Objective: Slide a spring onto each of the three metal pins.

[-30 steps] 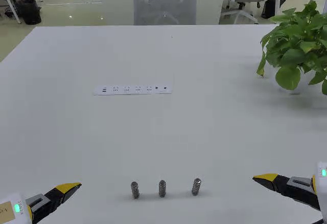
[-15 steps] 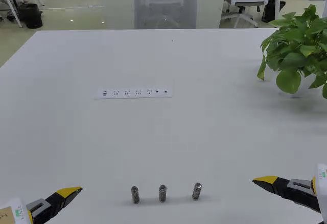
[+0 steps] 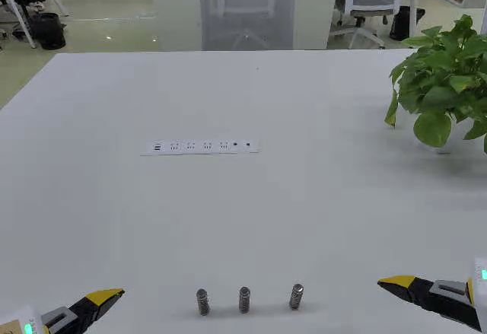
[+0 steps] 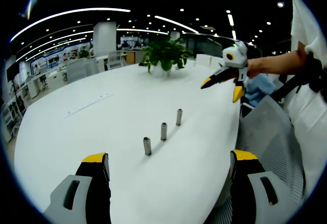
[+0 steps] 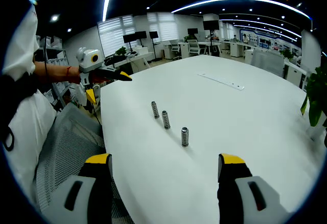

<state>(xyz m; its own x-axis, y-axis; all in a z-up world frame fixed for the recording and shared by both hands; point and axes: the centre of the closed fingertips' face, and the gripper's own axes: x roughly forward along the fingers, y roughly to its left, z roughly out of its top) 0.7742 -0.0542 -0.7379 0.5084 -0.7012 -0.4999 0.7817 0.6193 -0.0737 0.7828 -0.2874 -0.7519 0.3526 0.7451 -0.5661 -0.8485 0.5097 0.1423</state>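
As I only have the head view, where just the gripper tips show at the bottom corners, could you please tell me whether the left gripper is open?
Observer: Yes, the left gripper has its jaws wide apart, with nothing between them.
Operator: Thank you; and the right gripper?
Observer: It is open and empty too, facing the three pins.
Operator: Is anything close by?
Observer: A grey mesh chair sits beside the table, at its near edge.
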